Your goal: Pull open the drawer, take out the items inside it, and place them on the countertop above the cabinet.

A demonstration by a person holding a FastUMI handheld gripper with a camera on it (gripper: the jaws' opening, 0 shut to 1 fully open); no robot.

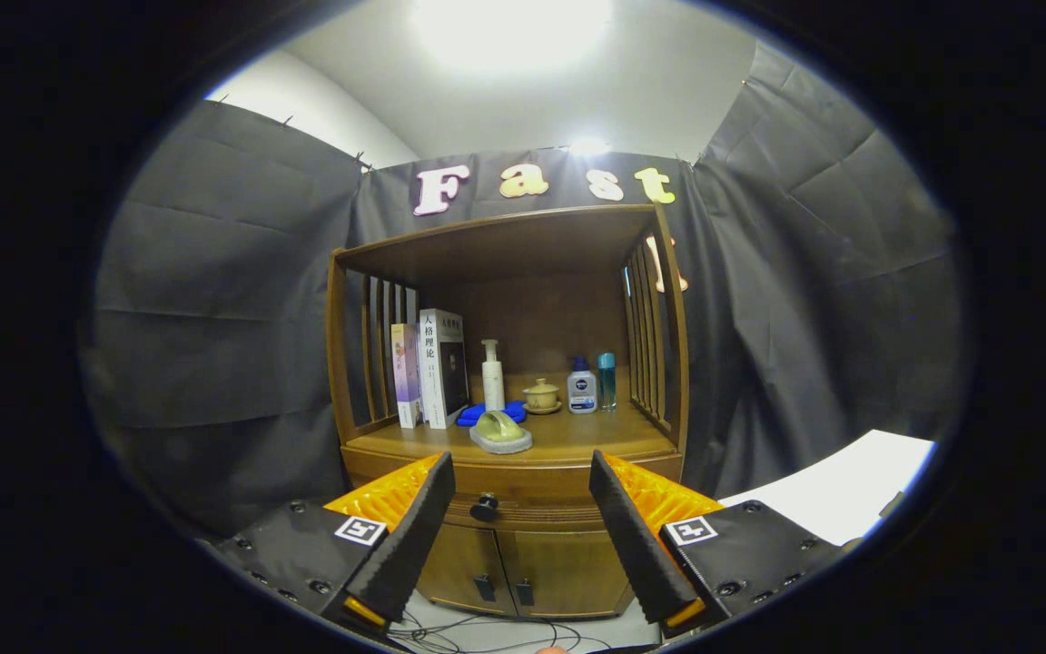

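At the near end of the view, the gripper had its two fingers spread wide apart, holding nothing and touching nothing. Between them, beyond their tips, stood a wooden cabinet. Its drawer was shut, the front flush with the frame, and a dark round knob sat on it a little nearer the left finger. What lay inside the drawer could not be seen. Below the drawer were two closed cabinet doors, each with a small dark handle near the middle seam, and some thin cables lay on the pale floor at the cabinet's foot.

Above the drawer lay the counter, a wooden top framed by slatted sides under an upper shelf board. Near its front edge rested a pale green brush-like object on a grey base, with a blue cloth just behind it. Further back stood two upright books against the left slats, a white pump bottle beside them, a small lidded cup on a saucer, then a white bottle with a blue cap and a slim teal bottle near the right slats. A white surface showed off to the right, well apart from the cabinet.
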